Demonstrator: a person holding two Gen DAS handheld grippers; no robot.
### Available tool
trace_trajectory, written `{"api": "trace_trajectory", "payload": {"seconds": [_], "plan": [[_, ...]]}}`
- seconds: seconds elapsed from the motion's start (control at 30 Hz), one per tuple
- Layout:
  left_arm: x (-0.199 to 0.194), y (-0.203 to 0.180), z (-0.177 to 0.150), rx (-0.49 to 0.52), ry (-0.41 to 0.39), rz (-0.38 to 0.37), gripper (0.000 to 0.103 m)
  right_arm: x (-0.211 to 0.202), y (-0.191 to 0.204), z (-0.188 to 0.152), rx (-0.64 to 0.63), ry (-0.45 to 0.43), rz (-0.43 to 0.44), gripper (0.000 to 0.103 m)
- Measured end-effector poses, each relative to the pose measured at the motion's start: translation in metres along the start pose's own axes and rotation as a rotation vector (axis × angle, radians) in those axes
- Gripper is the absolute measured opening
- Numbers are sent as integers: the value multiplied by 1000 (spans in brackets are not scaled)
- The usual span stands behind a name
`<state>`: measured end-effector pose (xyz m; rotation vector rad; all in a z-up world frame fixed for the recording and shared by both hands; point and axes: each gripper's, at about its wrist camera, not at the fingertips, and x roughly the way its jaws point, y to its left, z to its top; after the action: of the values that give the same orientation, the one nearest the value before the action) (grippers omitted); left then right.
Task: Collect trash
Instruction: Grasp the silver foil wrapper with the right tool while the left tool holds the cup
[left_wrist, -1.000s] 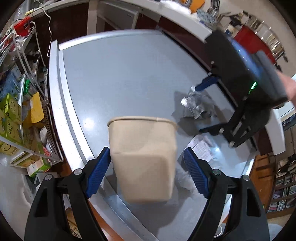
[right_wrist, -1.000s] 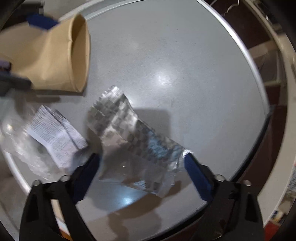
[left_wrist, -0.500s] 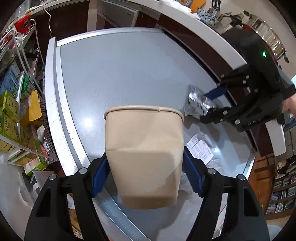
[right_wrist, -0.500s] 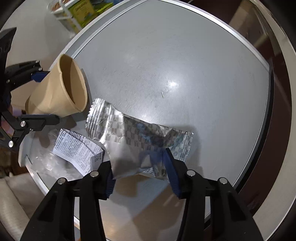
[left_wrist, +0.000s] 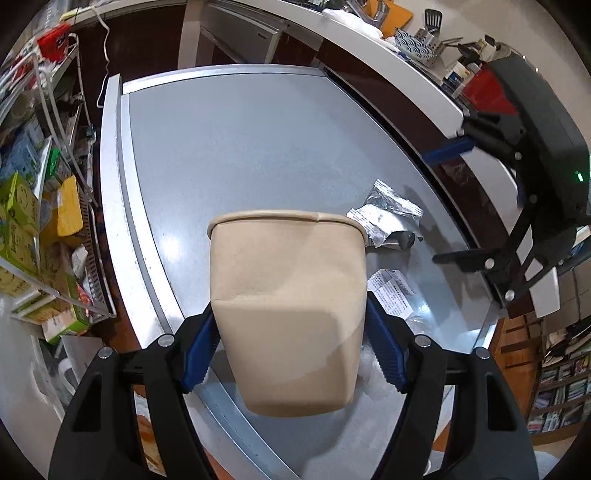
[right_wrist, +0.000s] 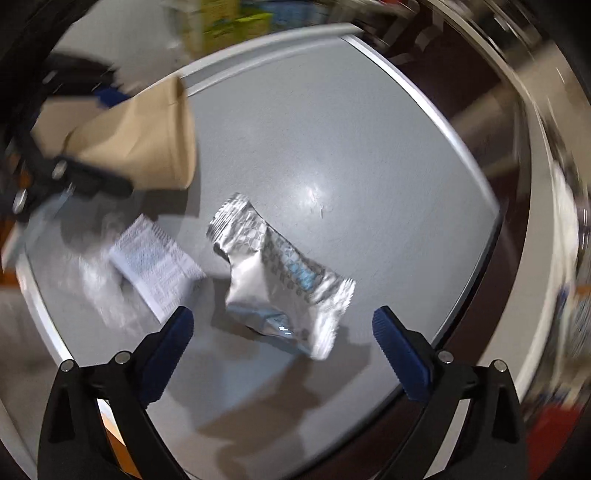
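Grey table (left_wrist: 229, 147) filled frame centre. Left gripper (left_wrist: 291, 349), bottom centre, clamped the tan paper cup (left_wrist: 288, 302), w/ its blue pads on both sides. Right gripper (right_wrist: 282, 350) was opening wide, nothing gripped; foil wrapper (right_wrist: 280, 280) lay mid-frame btwn its fingers. Printed paper slip (right_wrist: 159, 266) lay just left of wrapper.

- Right gripper (right_wrist: 282, 332): jaws, clamped on the wrapper (right_wrist: 280, 280) half a second ago, are opening wide; nothing is pressed between them.
- Wrapper: released, now lying on the surface (right_wrist: 332, 147).
- Right gripper: raised higher above the wrapper.
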<state>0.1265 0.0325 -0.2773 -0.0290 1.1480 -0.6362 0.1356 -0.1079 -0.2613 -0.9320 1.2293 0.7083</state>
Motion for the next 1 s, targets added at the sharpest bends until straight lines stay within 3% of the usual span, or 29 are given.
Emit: {"api": "trace_trajectory", "payload": {"seconds": [0.13, 0.33, 0.47, 0.57, 0.67, 0.8, 1.0], "plan": [[-2, 2, -2, -13, -6, -15, 73, 5, 13, 2, -320, 13, 8, 96], [2, 1, -2, -7, 9, -30, 73, 47, -3, 12, -420, 97, 140, 94], [7, 2, -2, -3, 19, -12, 73, 72, -14, 22, -446, 155, 152, 79], [6, 5, -4, -23, 10, -16, 73, 76, -8, 21, -433, 165, 170, 74], [6, 7, -6, -36, 5, -14, 73, 83, -15, 24, -340, 182, 231, 63], [6, 9, -7, -46, 9, -7, 73, 83, -33, 22, -200, 162, 257, 39], [1, 10, -6, -63, -11, -15, 73, 78, -46, 3, -5, 100, 302, 37]]}}
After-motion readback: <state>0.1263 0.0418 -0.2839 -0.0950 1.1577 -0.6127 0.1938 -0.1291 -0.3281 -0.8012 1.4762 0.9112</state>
